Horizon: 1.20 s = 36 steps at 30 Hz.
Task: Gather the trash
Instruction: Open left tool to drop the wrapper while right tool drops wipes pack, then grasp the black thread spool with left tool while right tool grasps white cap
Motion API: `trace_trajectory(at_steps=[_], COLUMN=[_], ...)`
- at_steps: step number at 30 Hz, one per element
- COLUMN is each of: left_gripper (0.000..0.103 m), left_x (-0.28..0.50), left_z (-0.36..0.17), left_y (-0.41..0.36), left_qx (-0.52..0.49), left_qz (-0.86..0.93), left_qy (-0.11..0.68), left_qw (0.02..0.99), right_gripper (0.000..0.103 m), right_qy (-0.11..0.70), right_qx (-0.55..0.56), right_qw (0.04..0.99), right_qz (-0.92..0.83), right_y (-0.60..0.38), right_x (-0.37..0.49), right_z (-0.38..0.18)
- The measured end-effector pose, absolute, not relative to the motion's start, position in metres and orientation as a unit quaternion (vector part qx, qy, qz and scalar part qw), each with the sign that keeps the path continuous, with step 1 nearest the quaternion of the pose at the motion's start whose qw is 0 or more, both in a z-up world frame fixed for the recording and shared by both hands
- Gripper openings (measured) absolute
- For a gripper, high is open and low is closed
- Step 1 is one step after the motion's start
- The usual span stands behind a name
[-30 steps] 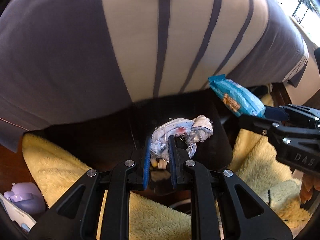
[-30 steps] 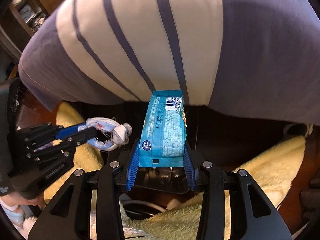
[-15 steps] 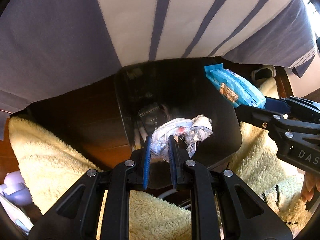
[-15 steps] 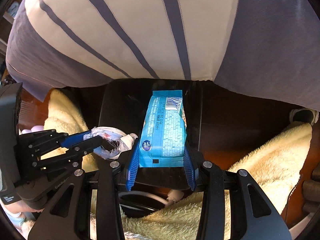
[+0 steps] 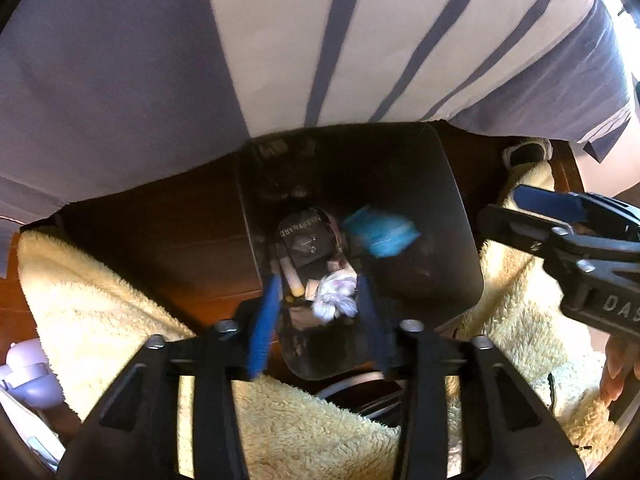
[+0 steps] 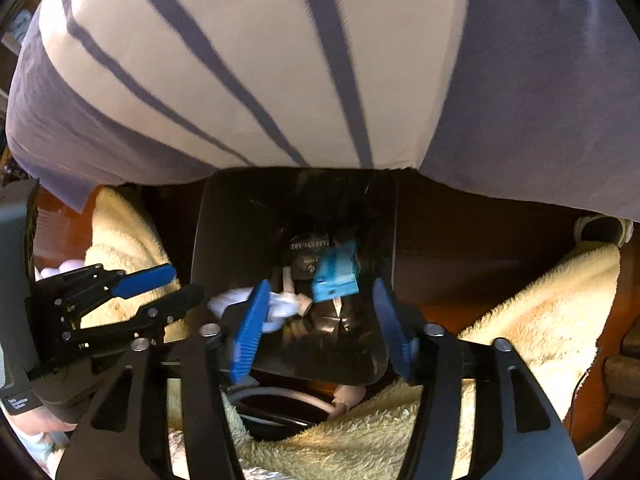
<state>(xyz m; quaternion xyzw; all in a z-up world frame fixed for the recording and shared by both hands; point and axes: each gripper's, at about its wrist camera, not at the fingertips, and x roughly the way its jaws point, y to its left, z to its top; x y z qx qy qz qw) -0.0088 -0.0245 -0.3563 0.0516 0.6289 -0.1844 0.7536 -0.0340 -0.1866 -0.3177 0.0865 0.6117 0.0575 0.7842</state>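
A black trash bin (image 5: 456,216) (image 6: 224,216) stands on the wooden floor below both grippers. My left gripper (image 5: 316,300) is open over it; a crumpled white tissue wad (image 5: 334,294) is loose between its fingers, inside the bin. It also shows in the right wrist view (image 6: 280,304). My right gripper (image 6: 316,316) is open; the blue snack wrapper (image 6: 334,276) is loose and blurred inside the bin, also in the left wrist view (image 5: 378,234). A dark labelled packet (image 5: 306,240) lies at the bin's bottom.
A striped grey and cream bed cover (image 5: 280,60) hangs over the bin's far side. A fluffy yellow rug (image 5: 100,288) (image 6: 540,312) lies on both sides. A lilac object (image 5: 28,376) sits at the far left. A shoe (image 5: 524,152) lies at the right.
Both grippers opened over the bin. The tissue wad and the blue wrapper left the fingers and dropped into the bin.
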Motion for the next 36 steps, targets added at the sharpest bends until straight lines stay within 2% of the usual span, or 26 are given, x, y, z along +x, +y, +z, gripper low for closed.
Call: trace_trajectory(at_steps=[2,4,6,9,12,16,23,36], left_gripper=[0.054,0.064,0.075,0.085,0.09,0.095,0.095,0.095], left_x=[-0.009,-0.01,-0.01,-0.01,-0.011,-0.01,0.004,0.096], left_z=[-0.351,-0.345,-0.335,-0.318,-0.293,-0.258,-0.197,-0.137], left_y=[-0.024,-0.022,-0.019,-0.015,-0.011,-0.005,-0.01,-0.017], left_qx=[0.054,0.054,0.056,0.057,0.053,0.051,0.062,0.072], left_qz=[-0.179,-0.174,-0.168,-0.165,-0.164,-0.165,-0.165,-0.133], left_qy=[0.624,0.618,0.606,0.588,0.564,0.527,0.459,0.396], left_qw=[0.759,0.765,0.775,0.79,0.808,0.832,0.871,0.906], right_gripper=[0.066,0.077,0.083,0.089,0.093,0.095,0.097,0.097], right_qy=[0.603,0.592,0.582,0.561,0.534,0.488,0.427,0.377], right_qx=[0.09,0.087,0.087,0.098,0.093,0.077,0.049,0.029], right_qw=[0.791,0.8,0.808,0.821,0.84,0.869,0.903,0.925], right_qz=[0.052,0.042,0.037,0.037,0.028,0.02,-0.005,-0.02], right_y=[-0.191,-0.196,-0.199,-0.206,-0.213,-0.22,-0.239,-0.252], right_x=[-0.035,-0.036,-0.037,-0.04,-0.043,-0.044,-0.022,0.063], right_z=[-0.311,-0.303,-0.296,-0.281,-0.258,-0.218,-0.166,-0.121])
